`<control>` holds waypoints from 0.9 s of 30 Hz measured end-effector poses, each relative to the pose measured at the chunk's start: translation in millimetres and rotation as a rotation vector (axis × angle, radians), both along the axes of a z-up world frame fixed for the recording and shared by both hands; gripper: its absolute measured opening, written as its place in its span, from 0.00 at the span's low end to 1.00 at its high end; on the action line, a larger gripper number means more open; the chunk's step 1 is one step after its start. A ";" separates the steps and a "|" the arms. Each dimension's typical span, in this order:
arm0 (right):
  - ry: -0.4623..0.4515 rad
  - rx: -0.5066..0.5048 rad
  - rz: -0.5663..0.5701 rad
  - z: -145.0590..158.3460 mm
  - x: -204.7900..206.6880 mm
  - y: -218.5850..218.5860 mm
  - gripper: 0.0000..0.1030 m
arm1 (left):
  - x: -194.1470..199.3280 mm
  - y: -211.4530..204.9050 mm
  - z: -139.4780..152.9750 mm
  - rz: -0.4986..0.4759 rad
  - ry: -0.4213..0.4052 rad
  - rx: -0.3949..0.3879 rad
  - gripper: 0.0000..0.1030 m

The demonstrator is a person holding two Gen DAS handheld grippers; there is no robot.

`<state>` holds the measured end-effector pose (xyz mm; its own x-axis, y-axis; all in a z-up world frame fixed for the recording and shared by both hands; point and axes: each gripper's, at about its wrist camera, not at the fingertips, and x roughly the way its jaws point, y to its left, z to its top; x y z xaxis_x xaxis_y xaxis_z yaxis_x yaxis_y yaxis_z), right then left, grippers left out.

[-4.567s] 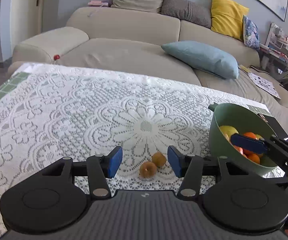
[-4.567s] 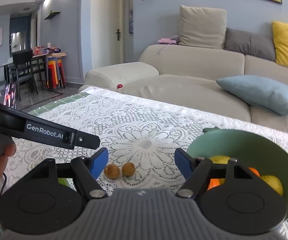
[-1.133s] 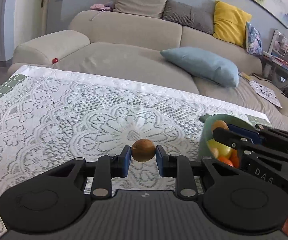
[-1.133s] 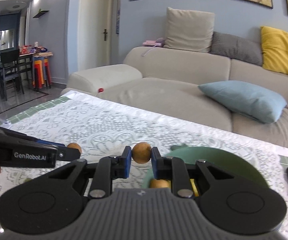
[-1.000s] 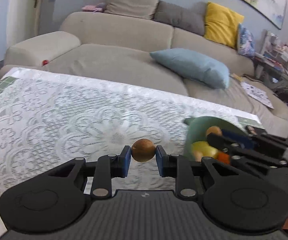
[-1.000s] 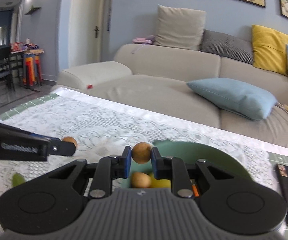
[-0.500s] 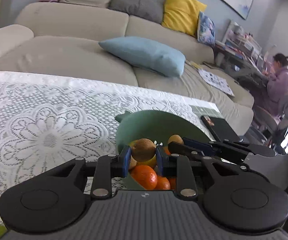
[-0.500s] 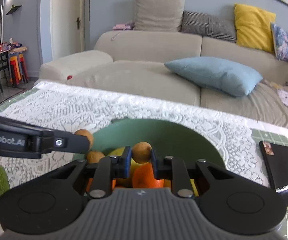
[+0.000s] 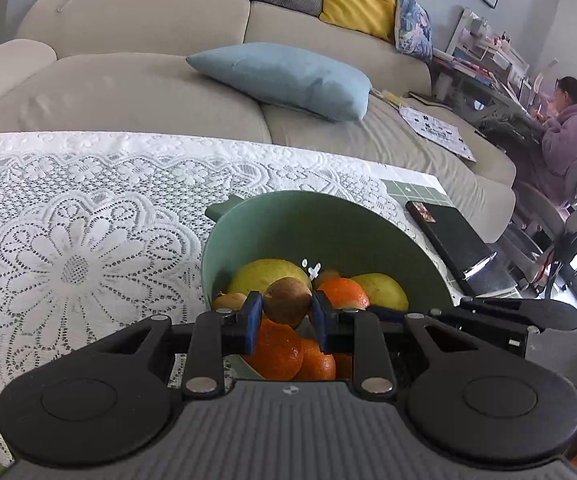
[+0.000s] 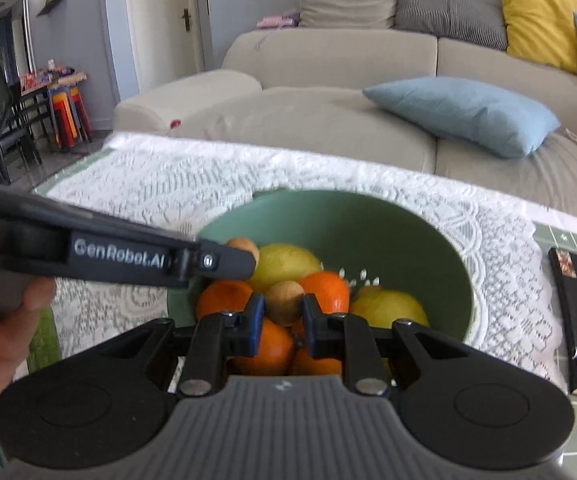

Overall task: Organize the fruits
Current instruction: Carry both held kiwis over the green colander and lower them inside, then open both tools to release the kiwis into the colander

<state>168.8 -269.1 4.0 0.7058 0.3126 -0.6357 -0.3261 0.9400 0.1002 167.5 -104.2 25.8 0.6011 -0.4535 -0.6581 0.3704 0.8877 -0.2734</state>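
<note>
A lace cloth (image 9: 88, 200) is covering the tabletop, and near its right end a green bowl (image 9: 328, 224) is standing upright with a small spout on its far rim. The bowl is holding a heap of fruit: a large yellow fruit (image 9: 268, 276) is lying against the left inner wall, a second yellow fruit (image 9: 380, 290) is lying to the right, several oranges (image 9: 278, 350) are filling the near side, and one small brown fruit (image 9: 230, 302) is sitting at the left edge of the heap. The left hand-held gripper (image 9: 286, 316) is hanging over the near rim of the bowl, its blue pads clenched on a round brown fruit (image 9: 287, 306) that is being held just above the oranges. In the right wrist view this same gripper is reaching in from the left as a black bar, with a bit of its brown fruit showing at the tip over the bowl's left side, and a hand (image 10: 0, 344) is gripping its handle. The right hand-held gripper (image 10: 284, 316) is likewise hanging over the bowl's near side, grasping its own small brown fruit (image 10: 286, 302) between the pads, above the oranges (image 10: 224, 300) and just left of a yellow fruit (image 10: 388, 308). Right of the bowl, a dark book (image 9: 456, 248) is lying flat on the tabletop, apart from the bowl.
</note>
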 end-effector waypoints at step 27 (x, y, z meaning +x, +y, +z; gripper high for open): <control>0.055 0.017 -0.047 -9.3 22.4 -1.1 0.24 | 13.9 -4.4 -13.2 0.025 0.030 -0.012 0.29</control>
<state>191.2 -270.2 -5.3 0.6840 0.2910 -0.6690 -0.2748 0.9522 0.1333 181.4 -108.6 12.5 0.5928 -0.4461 -0.6705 0.3396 0.8934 -0.2941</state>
